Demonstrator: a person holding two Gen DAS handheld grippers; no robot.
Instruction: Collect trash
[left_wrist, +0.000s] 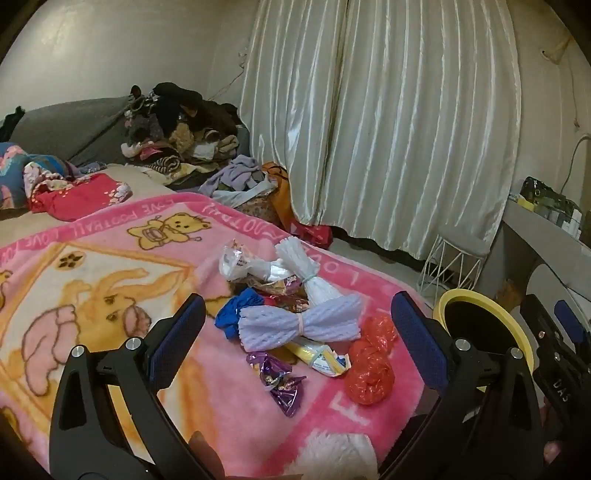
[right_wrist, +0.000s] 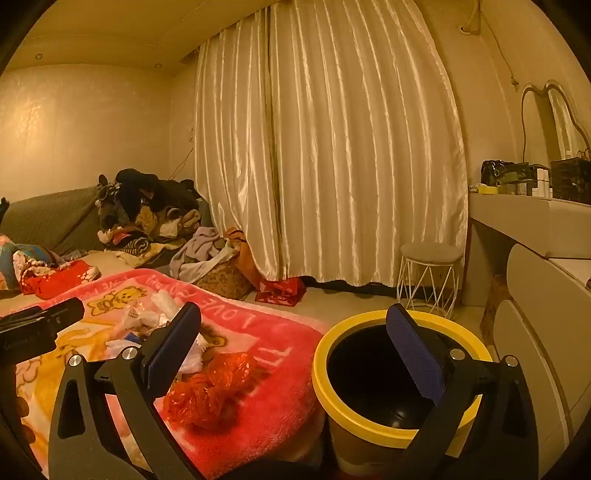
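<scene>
The left gripper (left_wrist: 297, 325) gapes wide and holds nothing, above a heap of crumpled wrappers and foam nets (left_wrist: 295, 306) on the pink cartoon-printed fleece blanket (left_wrist: 110, 295). The right gripper (right_wrist: 295, 343), jaws also apart and unloaded, hangs over the round yellow-rimmed bin (right_wrist: 391, 432), whose dark interior shows no contents. A red crinkled plastic wad (right_wrist: 210, 391) lies at the blanket's near right edge, just left of the bin.

Yellow-rimmed bin (left_wrist: 517, 332) half hidden behind left fingers (left_wrist: 421, 339); wrapper print (left_wrist: 325, 363) unreadable; dresser items (right_wrist: 532, 181) indistinct
</scene>
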